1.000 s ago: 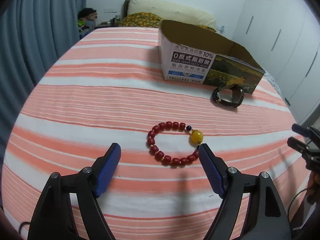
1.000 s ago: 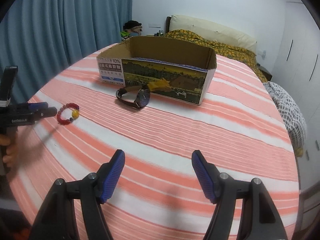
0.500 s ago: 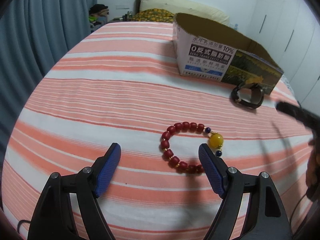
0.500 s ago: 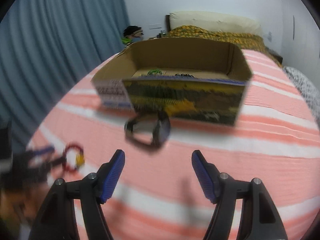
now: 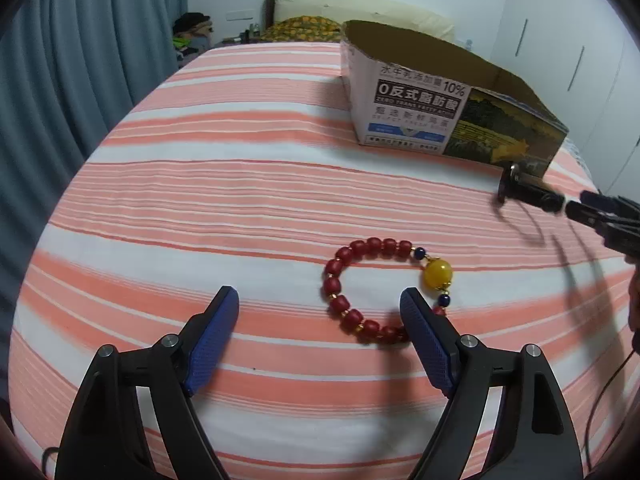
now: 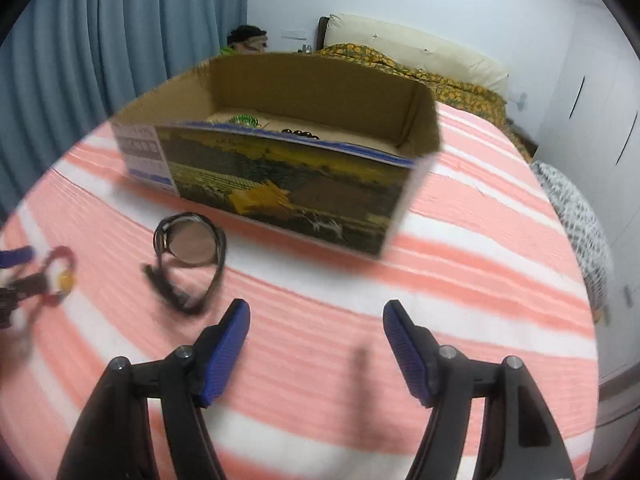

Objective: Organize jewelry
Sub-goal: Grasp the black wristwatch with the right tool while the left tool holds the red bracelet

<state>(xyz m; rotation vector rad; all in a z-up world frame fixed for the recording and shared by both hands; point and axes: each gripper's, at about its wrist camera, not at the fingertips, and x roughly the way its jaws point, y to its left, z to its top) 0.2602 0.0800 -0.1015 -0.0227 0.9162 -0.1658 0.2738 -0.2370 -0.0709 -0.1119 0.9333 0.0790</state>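
- Now the left gripper (image 5: 318,304) hovers with fingers apart, right finger overlapping the bracelet (image 5: 386,290) on the bedspread (image 5: 224,200).
- Right gripper (image 6: 316,318), fingers spread, empty, just right of the watch (image 6: 188,260) before the box (image 6: 280,168).

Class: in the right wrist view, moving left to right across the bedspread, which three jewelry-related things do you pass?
Red bead bracelet → wristwatch → cardboard box.

Orange-and-white striped bed cover (image 5: 240,184), cardboard box (image 6: 288,176), red bead bracelet (image 5: 360,292), black wristwatch (image 6: 188,256) lying on it
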